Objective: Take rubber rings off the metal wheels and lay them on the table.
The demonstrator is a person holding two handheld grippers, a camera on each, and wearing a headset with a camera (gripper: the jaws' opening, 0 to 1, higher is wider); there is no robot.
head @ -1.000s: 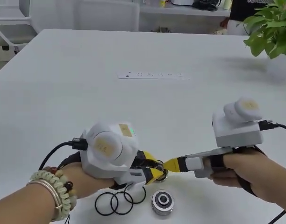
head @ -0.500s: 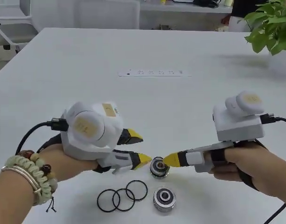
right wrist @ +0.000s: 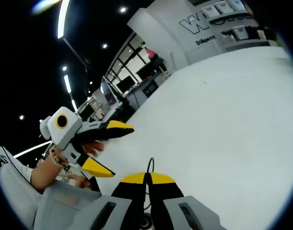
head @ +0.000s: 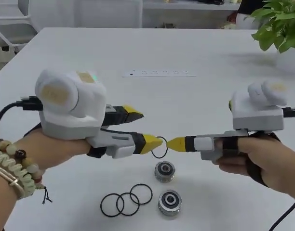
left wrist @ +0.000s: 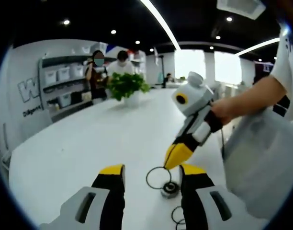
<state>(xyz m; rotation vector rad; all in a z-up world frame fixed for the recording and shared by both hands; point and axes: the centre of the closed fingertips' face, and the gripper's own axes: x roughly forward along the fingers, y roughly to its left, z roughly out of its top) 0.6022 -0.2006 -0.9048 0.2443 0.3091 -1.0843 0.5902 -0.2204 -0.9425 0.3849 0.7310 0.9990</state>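
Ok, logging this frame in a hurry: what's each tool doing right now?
Left tool: open, holding nothing.
Right tool: shut on a rubber ring.

**Ring half hidden at the jaw tips**

In the head view the ring hangs from the pinched right gripper. Its left arc lies behind the lower tip of the left gripper, and whether that tip touches it cannot be told. In the right gripper view the closed jaws cover most of the ring, leaving a thin arc above them. In the left gripper view the right jaw hides one side of a wheel, and the loose rings are cut by the bottom edge. The plant is cropped at the corner. The strip has markings too small to read. A cable leaves the frame. Wall lettering is blurred.
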